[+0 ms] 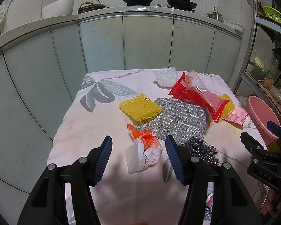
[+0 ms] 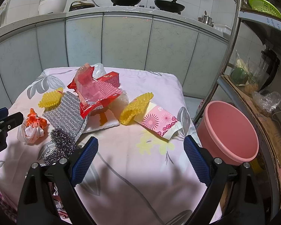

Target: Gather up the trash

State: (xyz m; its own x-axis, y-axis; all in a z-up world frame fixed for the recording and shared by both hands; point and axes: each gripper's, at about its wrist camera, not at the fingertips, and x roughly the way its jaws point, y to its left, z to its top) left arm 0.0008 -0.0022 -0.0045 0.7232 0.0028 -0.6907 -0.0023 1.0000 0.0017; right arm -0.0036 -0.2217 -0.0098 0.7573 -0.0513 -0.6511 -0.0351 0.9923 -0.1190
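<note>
A crumpled orange-and-white wrapper [image 1: 145, 150] lies on the pink floral cloth [image 1: 95, 127], just ahead of my open left gripper [image 1: 138, 146], between its blue pads. In the right wrist view the same wrapper [image 2: 32, 128] sits at the far left. My right gripper [image 2: 140, 146] stands open above bare cloth, short of a pink flower-print packet [image 2: 159, 122]. A red plastic package [image 1: 198, 93] [image 2: 97, 91] rests on a silver scouring cloth [image 1: 179, 120] [image 2: 65, 112]. The pink bucket [image 2: 230, 131] [image 1: 262, 116] stands off the table's right edge.
Two yellow mesh scrubbers [image 1: 140, 108] [image 2: 136, 106], a steel wool ball [image 1: 204, 148] [image 2: 61, 146] and a clear plastic wad [image 1: 166, 76] also lie on the cloth. Pale cabinets [image 1: 103, 43] stand behind, and a metal shelf rack [image 2: 252, 86] on the right.
</note>
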